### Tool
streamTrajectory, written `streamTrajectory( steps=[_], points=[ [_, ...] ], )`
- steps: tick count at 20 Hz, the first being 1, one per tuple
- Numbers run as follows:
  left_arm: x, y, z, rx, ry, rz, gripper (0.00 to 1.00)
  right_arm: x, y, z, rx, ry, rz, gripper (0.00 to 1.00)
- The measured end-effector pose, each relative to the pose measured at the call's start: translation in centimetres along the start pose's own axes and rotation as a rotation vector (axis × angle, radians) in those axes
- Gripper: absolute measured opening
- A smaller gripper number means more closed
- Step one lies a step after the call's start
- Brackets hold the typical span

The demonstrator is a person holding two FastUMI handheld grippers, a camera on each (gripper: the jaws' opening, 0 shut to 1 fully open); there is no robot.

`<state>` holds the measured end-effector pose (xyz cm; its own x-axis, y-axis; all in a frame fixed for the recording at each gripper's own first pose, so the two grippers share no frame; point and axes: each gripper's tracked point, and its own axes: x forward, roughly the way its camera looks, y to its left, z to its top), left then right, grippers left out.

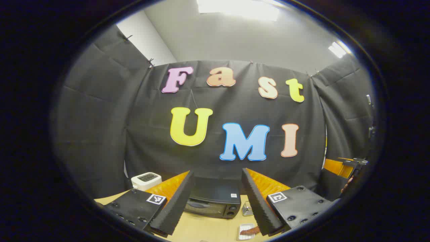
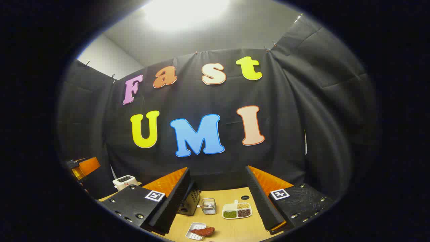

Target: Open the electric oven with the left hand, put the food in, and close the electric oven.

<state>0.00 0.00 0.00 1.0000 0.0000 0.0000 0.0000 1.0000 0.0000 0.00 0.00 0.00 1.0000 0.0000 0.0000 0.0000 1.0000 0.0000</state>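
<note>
Two black foam-lined fingers of the left gripper frame the bottom of the left gripper view, spread wide apart and holding nothing. Straight ahead between them, well apart from the fingertips, sits the electric oven, a low black box on the wooden table with its door closed and its long side running left to right, facing the camera. Just ahead of the right-hand finger lies a small white tray carrying the food, a reddish-brown strip. A white toaster stands off to the left. In the right gripper view, the right gripper also hangs released and empty, its fingers wide. The same food sits near and slightly left of centre between those fingers, while the oven shows partly behind the left-hand finger. Judging by this, the left gripper is squarely lined up with the oven door and the right is nearer the food; nothing has been opened yet.
</note>
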Motion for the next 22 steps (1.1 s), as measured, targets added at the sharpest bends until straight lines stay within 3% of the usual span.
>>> streamTrajectory(
  steps=[1, 2, 5, 14, 19, 20, 22],
  points=[
    [0.6, 0.1, 0.0, -0.004, 0.004, -0.006, 0.98, 0.3, 0.3, -0.1, 0.003, 0.0, -0.004, 0.98],
    [1.1, 0.3, -0.1, -0.014, 0.0, -0.011, 0.94, 0.7, 0.8, -0.1, 0.001, 0.004, -0.004, 0.98],
    [2.8, 1.1, 0.3, -0.046, -0.007, -0.039, 0.98, 1.7, 2.2, 0.4, -0.003, 0.0, -0.013, 0.98],
    [7.2, 4.8, 0.6, -0.052, -0.013, -0.122, 0.94, 2.8, 6.6, 0.5, -0.045, -0.02, -0.081, 0.98],
    [8.4, 4.9, -1.3, -0.056, 0.02, -0.178, 0.91, 2.9, 7.8, -1.4, -0.039, 0.019, -0.111, 0.98],
    [8.6, 4.8, -1.8, -0.063, 0.034, -0.189, 0.99, 2.9, 7.8, -1.5, -0.042, 0.026, -0.122, 0.98],
    [9.5, 4.4, -3.7, -0.073, 0.08, -0.223, 0.97, 2.9, 7.4, -2.3, -0.054, 0.042, -0.144, 0.98]
  ],
)
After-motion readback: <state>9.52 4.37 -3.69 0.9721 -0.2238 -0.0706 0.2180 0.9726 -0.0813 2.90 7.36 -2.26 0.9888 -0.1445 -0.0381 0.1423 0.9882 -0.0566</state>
